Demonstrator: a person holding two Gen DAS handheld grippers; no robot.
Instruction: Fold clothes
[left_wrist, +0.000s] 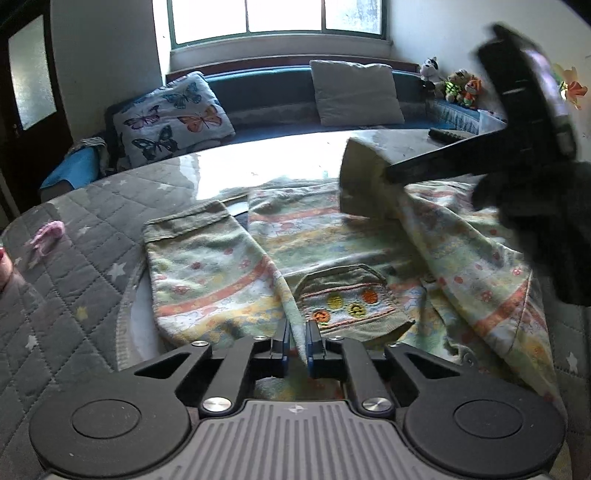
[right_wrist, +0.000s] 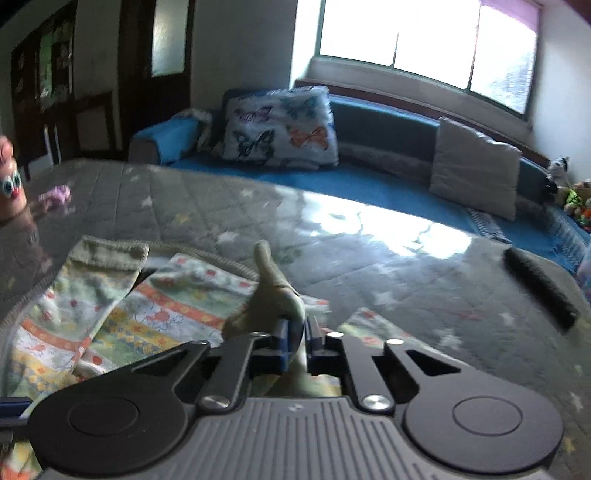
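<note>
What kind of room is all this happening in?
Most likely a home living room. A blue sofa with a butterfly cushion runs under a wide window, stuffed toys sit at its end, and a child's striped top lies on a quilted star-print cover.

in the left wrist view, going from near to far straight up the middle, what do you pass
left gripper → embroidered pocket on the striped garment → glossy table surface → blue sofa → window
</note>
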